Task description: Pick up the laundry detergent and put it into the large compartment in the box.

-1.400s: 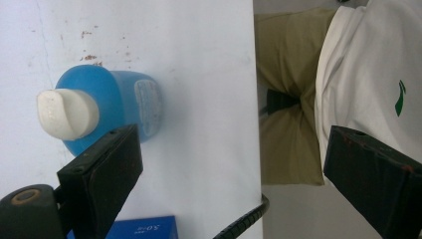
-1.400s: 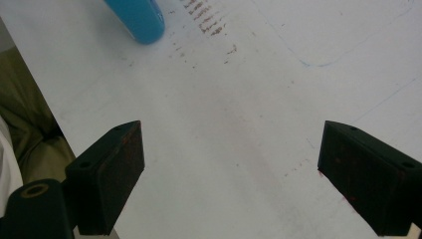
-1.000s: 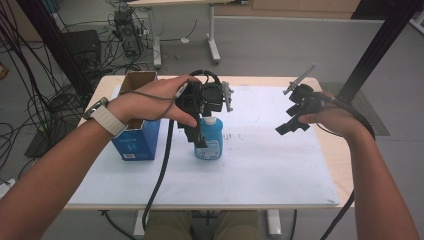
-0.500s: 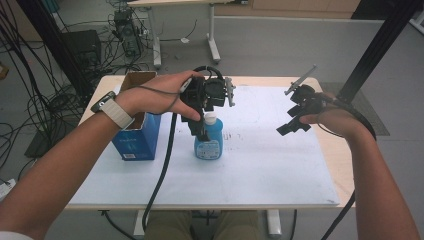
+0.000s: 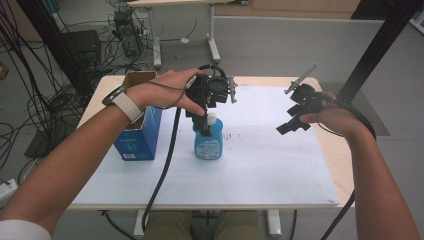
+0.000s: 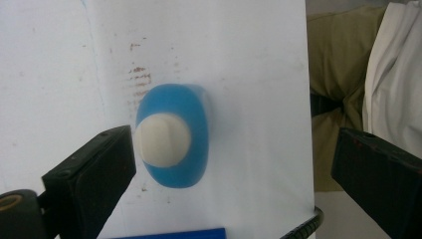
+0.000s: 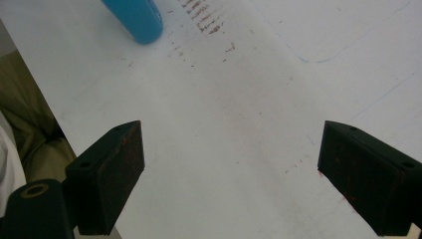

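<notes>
Light is even & soft, no strong lamp spot. In the high view the white sheet [image 5: 260, 165] on the table is bright but not blown out; the floor at the back left w/ the cables is darker. Shadows are faint: a small soft one sits under the blue bottle [image 5: 208, 142].

The high view is a bit grainy & soft, w/ lines bending a little near the edges.

In the left gripper view the bottle's white cap [image 6: 162, 140] is fuzzy, and the black jaws up close are blurry too. The right gripper view is sharper on the sheet's brown smudges [image 7: 204, 20], softer on the near jaws. No glare.
</notes>
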A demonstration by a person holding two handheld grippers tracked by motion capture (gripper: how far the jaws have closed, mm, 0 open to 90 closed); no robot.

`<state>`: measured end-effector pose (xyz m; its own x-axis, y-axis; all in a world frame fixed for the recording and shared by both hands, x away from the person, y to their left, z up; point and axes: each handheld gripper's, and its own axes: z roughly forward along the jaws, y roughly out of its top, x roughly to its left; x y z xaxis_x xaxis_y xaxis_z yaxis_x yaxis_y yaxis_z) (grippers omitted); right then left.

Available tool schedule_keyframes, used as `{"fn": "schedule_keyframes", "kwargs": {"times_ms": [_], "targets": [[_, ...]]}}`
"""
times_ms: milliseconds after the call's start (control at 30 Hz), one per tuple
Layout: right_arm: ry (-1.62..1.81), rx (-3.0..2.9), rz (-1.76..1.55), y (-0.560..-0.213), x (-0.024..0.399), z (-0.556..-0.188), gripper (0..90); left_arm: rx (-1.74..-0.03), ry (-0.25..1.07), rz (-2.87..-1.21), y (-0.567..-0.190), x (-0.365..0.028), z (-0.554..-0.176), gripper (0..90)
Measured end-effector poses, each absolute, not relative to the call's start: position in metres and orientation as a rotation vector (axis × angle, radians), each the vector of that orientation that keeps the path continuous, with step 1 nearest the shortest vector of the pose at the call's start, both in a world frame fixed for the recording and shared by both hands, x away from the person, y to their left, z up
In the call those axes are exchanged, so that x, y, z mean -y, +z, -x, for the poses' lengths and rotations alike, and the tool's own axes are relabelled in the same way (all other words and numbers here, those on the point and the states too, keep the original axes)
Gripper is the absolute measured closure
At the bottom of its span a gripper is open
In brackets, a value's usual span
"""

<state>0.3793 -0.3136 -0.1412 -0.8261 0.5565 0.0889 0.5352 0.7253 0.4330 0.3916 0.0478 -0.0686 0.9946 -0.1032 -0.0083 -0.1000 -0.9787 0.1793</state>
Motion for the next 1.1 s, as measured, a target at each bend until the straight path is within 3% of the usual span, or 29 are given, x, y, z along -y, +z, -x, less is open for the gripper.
{"fn": "schedule_keyframes", "kwargs": {"times_ms": [1100], "targets": [[0.71, -2.878, -0.933, -0.151, 0.318, -0.381, 11.2, 0.12, 0.028, -2.997, -0.103, -0.037, -0.412, 6.5]]}}
